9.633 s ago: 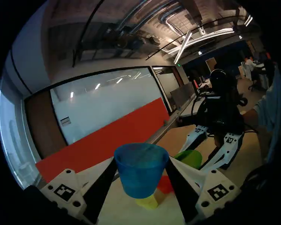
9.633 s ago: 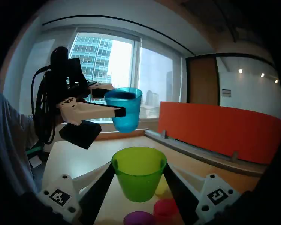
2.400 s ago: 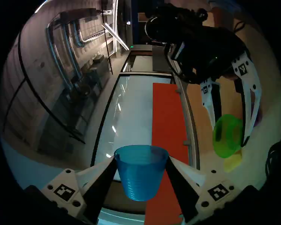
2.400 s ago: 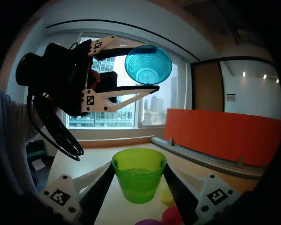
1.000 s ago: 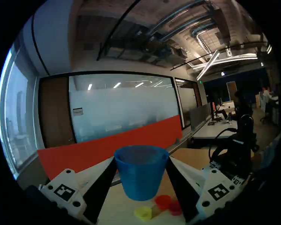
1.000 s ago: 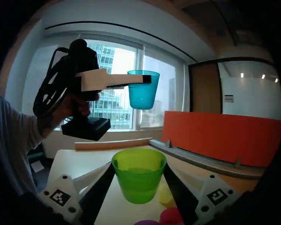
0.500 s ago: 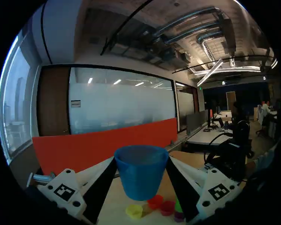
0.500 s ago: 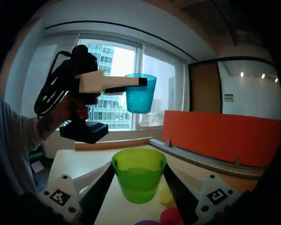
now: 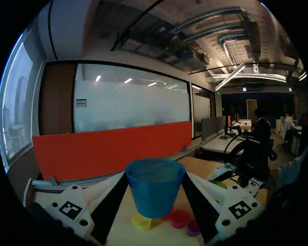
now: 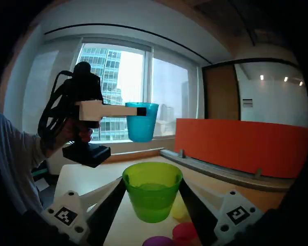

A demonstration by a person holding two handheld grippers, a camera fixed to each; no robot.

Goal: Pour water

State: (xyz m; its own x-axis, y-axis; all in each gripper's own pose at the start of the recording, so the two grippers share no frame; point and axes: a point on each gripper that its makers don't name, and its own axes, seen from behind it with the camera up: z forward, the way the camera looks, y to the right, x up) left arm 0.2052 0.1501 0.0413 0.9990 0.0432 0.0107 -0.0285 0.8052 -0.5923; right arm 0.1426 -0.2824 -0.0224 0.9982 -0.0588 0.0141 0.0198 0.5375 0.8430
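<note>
A: First entry, nearest?

B: Right hand-held gripper (image 10: 152,180). Both fingers pressed on the green cup (image 10: 152,203). Cup upright, over the tabletop (image 10: 84,176). Contents: water (image 10: 152,187), low level.

A: Second entry?

B: Left hand-held gripper (image 9: 155,175), clamped on the blue cup (image 9: 155,194). In the right gripper view this cup stands upright, higher than the green cup and off to its left, well apart, not over its mouth. Contents: cannot tell.

A: On the tabletop?

B: Small cups (image 9: 179,217): one yellow, one pink, one purple, close together, below the blue cup.

A: Farther off?

B: Orange panel (image 10: 244,143) along the tabletop's far edge; window (image 10: 113,86) behind the left hand-held gripper.

A: Task status?

B: Judged, not seen: the pour looks done or nearly so, with water lodged in the green cup and the blue cup level and clear of it. Remaining: probably setting both cups down. If the blue cup holds more, one further tilt over the green cup.
</note>
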